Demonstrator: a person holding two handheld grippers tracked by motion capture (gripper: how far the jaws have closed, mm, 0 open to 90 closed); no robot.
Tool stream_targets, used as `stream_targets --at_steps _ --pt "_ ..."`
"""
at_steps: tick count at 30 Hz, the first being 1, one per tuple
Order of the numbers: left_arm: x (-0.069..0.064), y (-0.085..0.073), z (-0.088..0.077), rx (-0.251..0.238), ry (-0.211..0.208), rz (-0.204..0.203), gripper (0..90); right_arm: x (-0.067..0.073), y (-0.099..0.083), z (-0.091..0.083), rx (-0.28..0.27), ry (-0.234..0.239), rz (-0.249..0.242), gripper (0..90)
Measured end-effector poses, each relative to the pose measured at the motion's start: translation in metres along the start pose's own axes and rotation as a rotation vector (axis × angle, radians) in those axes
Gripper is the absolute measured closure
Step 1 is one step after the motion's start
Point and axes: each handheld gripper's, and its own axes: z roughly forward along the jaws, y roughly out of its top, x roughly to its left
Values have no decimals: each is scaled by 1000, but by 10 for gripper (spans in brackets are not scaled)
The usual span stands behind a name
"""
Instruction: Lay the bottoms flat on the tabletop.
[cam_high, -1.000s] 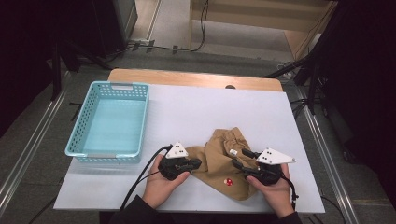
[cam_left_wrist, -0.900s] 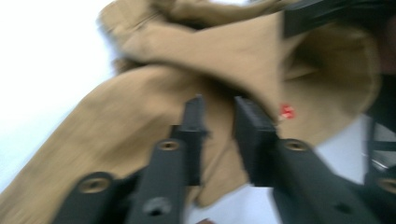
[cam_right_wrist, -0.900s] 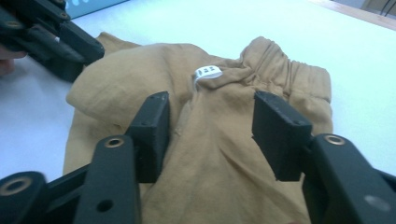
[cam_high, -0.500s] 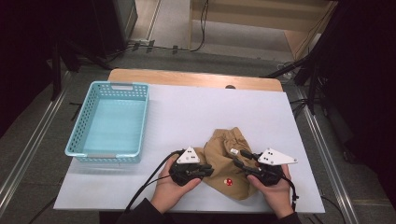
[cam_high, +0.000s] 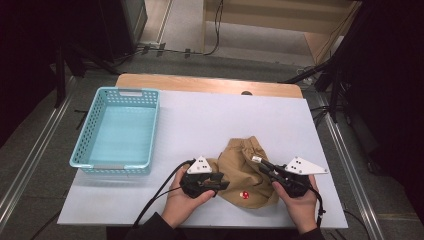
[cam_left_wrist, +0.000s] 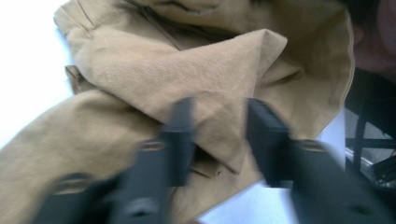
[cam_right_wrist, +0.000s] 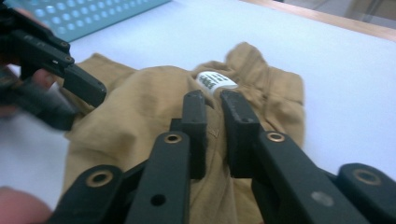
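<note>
The tan garment (cam_high: 247, 172), bunched near the surface's front edge, hides its own shape. Left gripper (cam_high: 216, 182) jaws have just been opening, released over a fold; right gripper (cam_high: 260, 162) jaws have been closing, pinching cloth by the white label (cam_right_wrist: 215, 81). A blue basket (cam_high: 117, 132) sits by the left edge.

counter (cam_high: 210, 117): white sheet over wooden top, wood strip bare along 12 o'clock edge. light blue perforated basket (cam_high: 116, 133) lies at 9 o'clock side, long axis running 12 to 6. tan crumpled garment (cam_high: 245, 170) lies at 5 o'clock near front edge, white label at its top, small red mark low on it. basket and garment well apart.
</note>
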Motion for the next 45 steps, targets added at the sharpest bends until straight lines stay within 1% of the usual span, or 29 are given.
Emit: stream_targets --at_steps 2,3,4,5,6,7,8,9,10,11,12,16,17,20,22,24,25,26,28,29,30,31,36,38,39,40,41,44,45 --pt "-4 0 7 31 35 5 393 -3 -1 -1 3 -17 13 811" --pt "-5 0 12 55 58 -10 385 -5 -1 -3 7 -40 21 825" --pt "-5 0 12 55 58 -10 385 -5 -1 -3 7 -40 21 825" --pt "-5 0 13 60 60 -16 407 -7 -2 -6 6 -66 23 835" --pt "-5 0 13 58 73 -17 487 -9 -2 -7 4 -78 29 838" --pt "-5 1 13 58 87 -12 487 -9 -2 -7 4 -78 29 838" --pt "-5 1 14 55 79 -17 579 -11 -2 -9 3 -89 37 841" --pt "-4 1 13 51 69 -18 749 -17 -4 -13 3 -109 50 843" --pt "-4 1 13 46 61 -17 749 -17 -4 -13 3 -109 50 843" --pt "-4 3 11 45 57 -5 838 -23 -6 -18 0 -125 66 845" --pt "-4 3 11 45 57 -5 849 -23 -6 -18 0 -125 66 845" --pt "-4 7 0 -6 42 12 855 -35 -10 -26 -13 -157 96 846" --pt "-3 10 -9 -38 40 16 855 -40 -12 -29 -22 -172 112 846" --pt "-2 12 -18 -67 37 17 855 -45 -13 -32 -33 -179 122 846" --pt "1 15 -31 -100 23 14 854 -49 -14 -37 -44 -200 135 846" --pt "1 16 -36 -113 19 18 854 -51 -14 -38 -49 -203 134 846" --pt "1 19 -45 -134 16 25 855 -53 -15 -40 -55 -214 140 846" --pt "1 19 -45 -134 16 25 854 -53 -15 -40 -55 -214 140 846" --pt "3 22 -54 -160 -14 18 854 -55 -17 -42 -54 -223 148 846" --pt "4 24 -57 -174 -45 4 854 -56 -17 -43 -55 -223 152 846" --pt "7 25 -59 -182 -115 -27 853 -57 -18 -43 -54 -227 152 846" --pt "8 25 -59 -190 -150 -47 853 -58 -18 -43 -55 -232 156 846" --pt "6 21 -48 -139 27 19 845 -64 -24 -41 -24 -265 173 840" --pt "6 18 -42 -121 61 36 840 -65 -26 -38 2 -270 182 793" --pt "6 17 -40 -115 78 45 824 -62 -24 -37 1 -276 170 658" --pt "6 16 -38 -110 91 48 823 -58 -22 -37 -12 -287 160 602" --pt "7 16 -37 -106 97 48 823 -58 -22 -37 -12 -287 160 602" --pt "8 14 -32 -96 112 47 823 -45 -9 -37 -53 -269 125 490" --pt "9 13 -31 -93 117 49 823 -32 -1 -34 -63 -228 92 469"
